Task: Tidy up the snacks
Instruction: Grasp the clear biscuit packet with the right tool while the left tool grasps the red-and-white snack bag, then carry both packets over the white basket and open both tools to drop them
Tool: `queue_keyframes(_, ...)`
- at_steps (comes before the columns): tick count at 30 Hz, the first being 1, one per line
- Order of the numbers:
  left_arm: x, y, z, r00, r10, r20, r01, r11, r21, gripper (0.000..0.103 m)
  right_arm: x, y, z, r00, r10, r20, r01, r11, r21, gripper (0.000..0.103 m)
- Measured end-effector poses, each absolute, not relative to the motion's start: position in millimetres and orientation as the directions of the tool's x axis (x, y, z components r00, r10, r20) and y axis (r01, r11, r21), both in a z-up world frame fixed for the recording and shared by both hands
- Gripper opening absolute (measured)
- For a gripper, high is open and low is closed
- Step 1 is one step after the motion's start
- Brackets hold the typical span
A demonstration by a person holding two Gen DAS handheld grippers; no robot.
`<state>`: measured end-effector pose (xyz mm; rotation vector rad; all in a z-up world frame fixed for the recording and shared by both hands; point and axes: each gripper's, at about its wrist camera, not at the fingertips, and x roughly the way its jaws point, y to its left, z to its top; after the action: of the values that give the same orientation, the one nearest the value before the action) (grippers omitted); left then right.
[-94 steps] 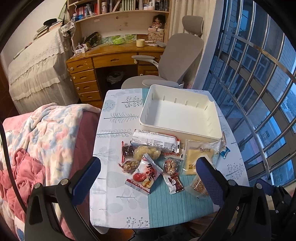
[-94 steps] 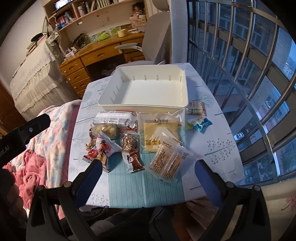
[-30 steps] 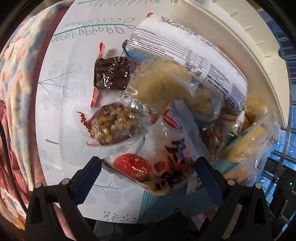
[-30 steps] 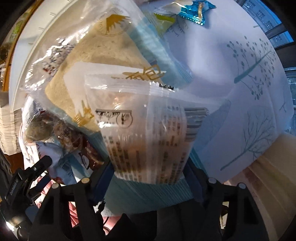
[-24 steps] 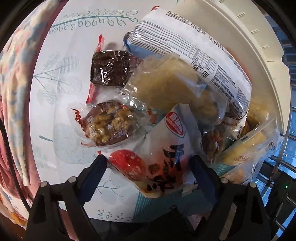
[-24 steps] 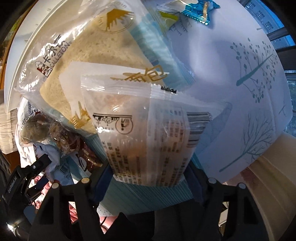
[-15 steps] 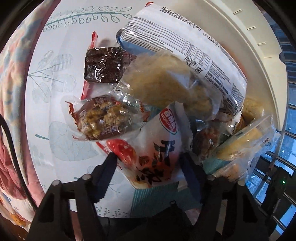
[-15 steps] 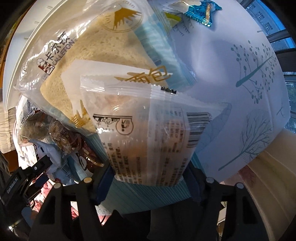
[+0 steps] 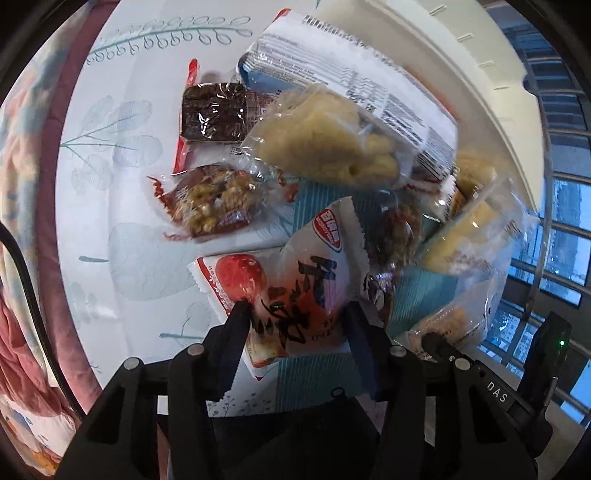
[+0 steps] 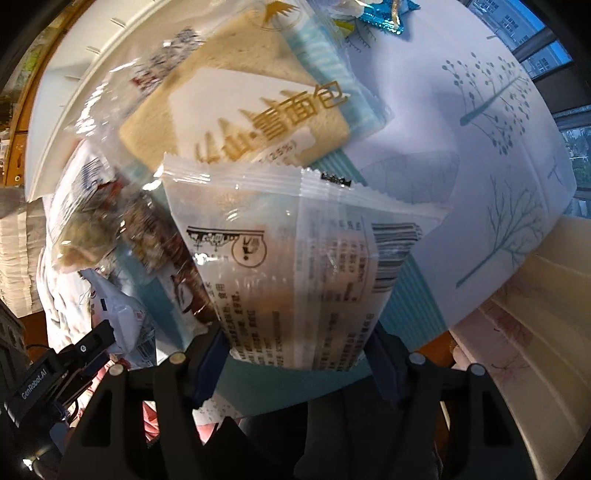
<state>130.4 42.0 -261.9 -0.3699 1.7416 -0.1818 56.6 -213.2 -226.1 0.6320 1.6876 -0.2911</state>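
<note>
My left gripper [image 9: 295, 317] is shut on a white snack packet with a red fruit picture [image 9: 284, 291], its near end between the fingers. My right gripper [image 10: 295, 343] is shut on a clear packet with printed text and a barcode [image 10: 299, 266], lifted slightly. Behind that packet lies a clear bag of sliced bread [image 10: 240, 99]. Other snacks lie on the table: a dark brown square [image 9: 214, 116], a nut cluster [image 9: 212, 205], a pale puffed snack [image 9: 325, 147] and a long white printed pack [image 9: 354, 77]. The white tray [image 9: 469, 70] stands behind them.
The table carries a white leaf-print cloth [image 9: 122, 155] and a teal striped mat [image 9: 317, 373]. A blue candy wrapper [image 10: 384, 14] lies near the far table edge. A pink blanket [image 9: 22, 332] is to the left. Window bars [image 9: 561, 177] are to the right.
My left gripper has closed its fingers onto the white red-fruit packet. My right gripper has stayed shut on the clear packet and raised it a little; the bread bag now shows more.
</note>
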Motion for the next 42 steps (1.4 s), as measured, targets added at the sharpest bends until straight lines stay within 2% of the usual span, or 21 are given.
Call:
queue_keyframes(14,116,53,-153,0.053,-0.392,-0.919,0.049,0.920,-0.389,0.051,37,-195,-142,0.112,0.194,-0.975,0.486,0.845,0.223,0.069)
queue_keyframes(24,132,52,-71,0.253,-0.425,-0.869,0.166,0.904,-0.394,0.051,66,-172,-81,0.299,0.149,-0.943,0.326,0.912,0.247,0.069)
queue_keyframes(32,155,29,-38,0.384,-0.443,-0.810,0.184,0.897,-0.403,0.051,100,-175,-45,0.448,0.146,-0.882,0.145,0.962,0.232,0.069)
queue_keyframes(42,196,-13,-28,0.519,-0.447,-0.729,0.178,0.890,-0.419,0.050,167,-220,-31,0.508,0.174,-0.844,0.027,0.976,0.217,0.070)
